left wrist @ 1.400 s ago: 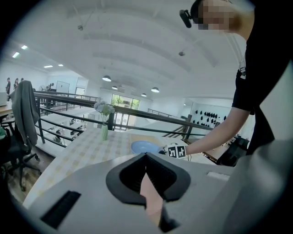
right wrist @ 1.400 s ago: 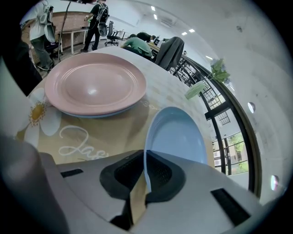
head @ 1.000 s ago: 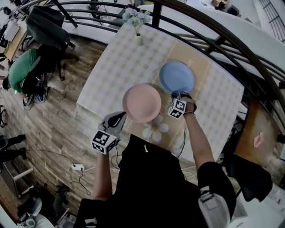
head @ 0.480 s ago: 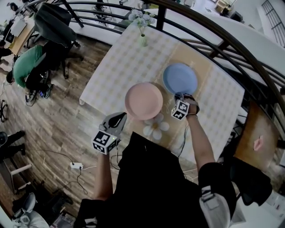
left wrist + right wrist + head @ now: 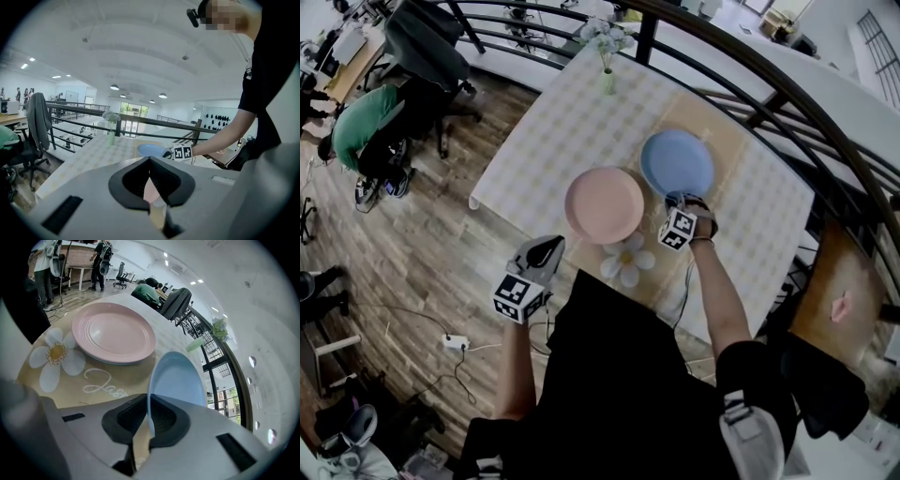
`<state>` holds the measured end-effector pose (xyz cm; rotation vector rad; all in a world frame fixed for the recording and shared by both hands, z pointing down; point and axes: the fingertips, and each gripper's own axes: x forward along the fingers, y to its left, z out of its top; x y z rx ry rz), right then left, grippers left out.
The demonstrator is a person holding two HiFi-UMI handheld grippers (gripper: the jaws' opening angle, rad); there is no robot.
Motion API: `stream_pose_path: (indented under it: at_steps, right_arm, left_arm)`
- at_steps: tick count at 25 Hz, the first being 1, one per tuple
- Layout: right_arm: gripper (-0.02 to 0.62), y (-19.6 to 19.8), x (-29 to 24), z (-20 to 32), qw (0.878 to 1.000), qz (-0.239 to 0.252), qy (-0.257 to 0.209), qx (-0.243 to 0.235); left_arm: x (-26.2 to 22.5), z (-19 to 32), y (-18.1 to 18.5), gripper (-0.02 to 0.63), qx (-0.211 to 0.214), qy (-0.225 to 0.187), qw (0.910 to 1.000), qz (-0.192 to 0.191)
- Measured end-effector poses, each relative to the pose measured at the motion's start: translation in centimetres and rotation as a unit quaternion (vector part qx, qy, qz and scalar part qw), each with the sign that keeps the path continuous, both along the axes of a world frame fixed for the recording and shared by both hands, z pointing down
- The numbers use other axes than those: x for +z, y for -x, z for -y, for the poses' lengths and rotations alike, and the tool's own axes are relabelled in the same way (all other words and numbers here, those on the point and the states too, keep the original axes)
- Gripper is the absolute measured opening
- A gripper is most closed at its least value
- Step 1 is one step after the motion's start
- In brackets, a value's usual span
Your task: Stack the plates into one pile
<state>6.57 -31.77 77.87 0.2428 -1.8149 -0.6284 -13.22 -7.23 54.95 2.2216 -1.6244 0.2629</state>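
Right gripper (image 5: 148, 414) pinches the blue plate (image 5: 178, 376) at its rim, left gripper (image 5: 150, 182) seemingly the pink plate (image 5: 605, 204): either could slip out

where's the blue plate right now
In the head view the blue plate is right of centre, up and right of the pink plate, over the tan table mat; the right gripper clamps its near rim.

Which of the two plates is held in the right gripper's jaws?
The blue plate: its rim is pinched by the right gripper. The pink plate is held by the left gripper instead.
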Motion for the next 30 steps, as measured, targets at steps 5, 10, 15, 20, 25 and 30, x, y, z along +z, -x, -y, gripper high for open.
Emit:
stream_pose_path:
  at_steps: [5,10,15,20,25,30]
  right_arm:
    - [0.018,0.4,-0.5,-1.0,1.000,0.005,-0.004,-0.019]
    - [0.018,0.7,-0.9,-1.9,0.999,0.006,-0.008,-0.035]
    - [0.018,0.9,-1.0,-3.3,0.998,0.009,-0.015,-0.053]
    - [0.019,1.1,-1.3,-4.5,0.997,0.011,-0.021,-0.070]
    - [0.020,1.8,-1.5,-6.1,0.995,0.019,-0.021,-0.095]
    - [0.018,2.5,-1.8,-7.9,0.992,0.021,-0.030,-0.117]
  left_arm:
    - [-0.3,-1.1,-0.6,0.002,-0.011,-0.003,0.9999,0.003]
    - [-0.8,-2.1,-1.1,0.002,-0.020,-0.006,0.9997,0.009]
    - [-0.9,-3.3,-1.7,0.002,-0.031,-0.010,0.9994,0.011]
    - [-1.0,-4.4,-2.5,0.002,-0.039,-0.010,0.9991,0.011]
    - [-1.0,-5.5,-2.7,0.002,-0.050,-0.011,0.9986,0.015]
    - [-1.1,-7.3,-2.4,0.002,-0.065,-0.014,0.9977,0.016]
